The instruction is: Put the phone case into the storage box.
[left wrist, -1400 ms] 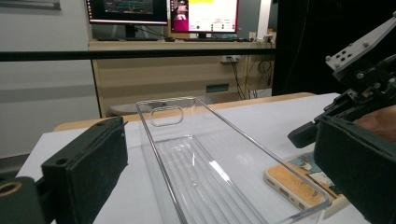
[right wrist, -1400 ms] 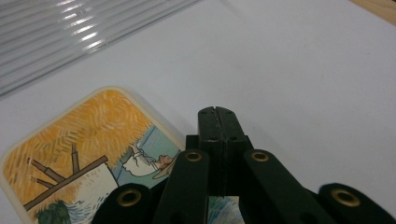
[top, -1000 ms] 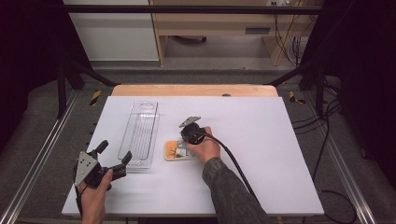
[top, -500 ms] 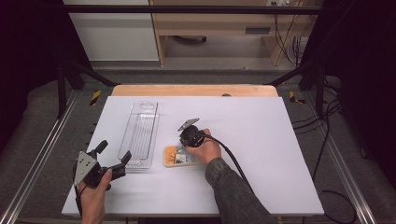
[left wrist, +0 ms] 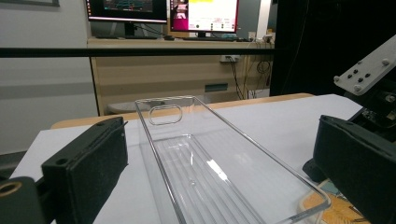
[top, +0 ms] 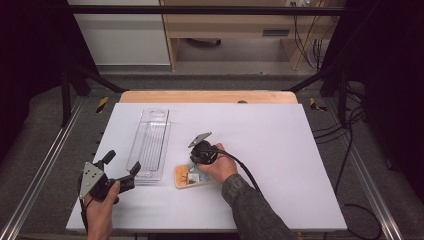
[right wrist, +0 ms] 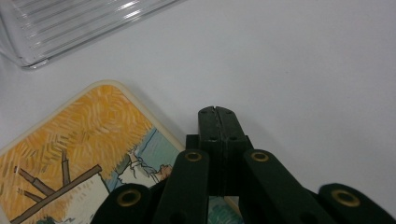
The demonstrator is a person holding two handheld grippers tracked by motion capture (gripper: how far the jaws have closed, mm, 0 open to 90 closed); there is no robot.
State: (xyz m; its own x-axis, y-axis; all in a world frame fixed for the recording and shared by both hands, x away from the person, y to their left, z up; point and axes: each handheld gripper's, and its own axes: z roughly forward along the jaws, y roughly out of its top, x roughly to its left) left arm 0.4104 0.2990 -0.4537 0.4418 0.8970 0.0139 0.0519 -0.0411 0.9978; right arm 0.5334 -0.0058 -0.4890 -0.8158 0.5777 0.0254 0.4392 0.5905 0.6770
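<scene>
Rounded-corner card, cream rim, orange painted scene; right tool pressed closed, empty, at its edge

The left gripper rests low near the table's front left corner, its jaws spread wide and aimed forward. The right gripper points steeply down (its grey plate uppermost), jaws pressed together with nothing between them, the sleeved forearm angling in from below.

The right hand hides part of the picture card, whose painted scene is cut off in the right gripper view.
</scene>
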